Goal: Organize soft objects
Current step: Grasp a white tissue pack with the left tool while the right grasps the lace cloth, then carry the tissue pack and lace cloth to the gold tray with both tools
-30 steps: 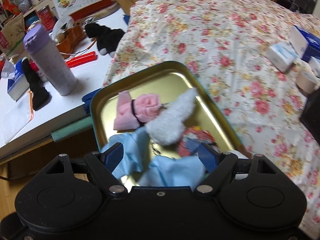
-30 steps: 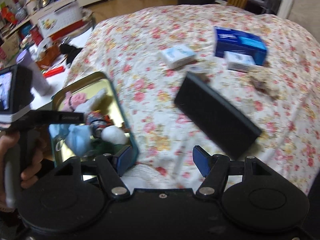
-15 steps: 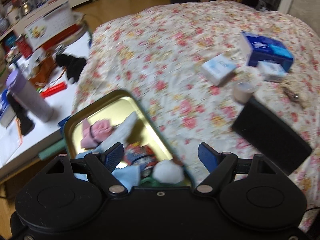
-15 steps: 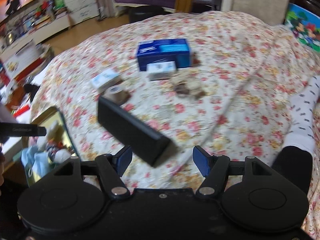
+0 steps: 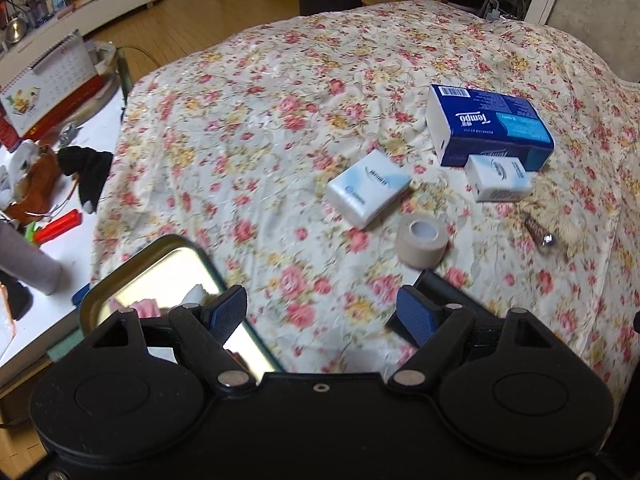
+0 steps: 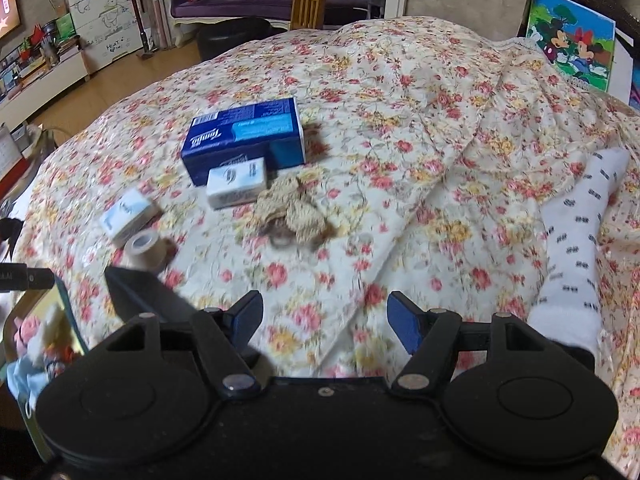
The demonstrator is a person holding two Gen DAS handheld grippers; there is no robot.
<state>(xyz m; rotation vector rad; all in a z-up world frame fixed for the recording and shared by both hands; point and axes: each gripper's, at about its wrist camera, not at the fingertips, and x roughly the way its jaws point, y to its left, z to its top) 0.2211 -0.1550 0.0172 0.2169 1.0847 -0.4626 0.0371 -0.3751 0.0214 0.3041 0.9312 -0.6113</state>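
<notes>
A gold tin tray [image 5: 168, 268] sits at the bed's near left edge and holds soft things, among them a pink piece [image 5: 146, 307]; it also shows in the right wrist view [image 6: 24, 312]. My left gripper [image 5: 322, 314] is open and empty above the floral bedspread, right of the tray. My right gripper [image 6: 325, 322] is open and empty over the bed. A beige fuzzy soft object [image 6: 294, 212] lies ahead of it, also seen in the left wrist view [image 5: 556, 216]. A white patterned sock [image 6: 576, 248] lies at the right.
On the bed lie a blue Tempo tissue box [image 5: 488, 126], two small white tissue packs [image 5: 368, 188] [image 5: 500, 178], a beige tape roll [image 5: 422, 236] and a black flat case [image 6: 148, 296]. A cluttered white table [image 5: 60, 240] stands left of the bed.
Both grippers have swung right and up, away from the tray and over the bed. The tray slid to the lower left of both views; the sock and fuzzy object came into view.
</notes>
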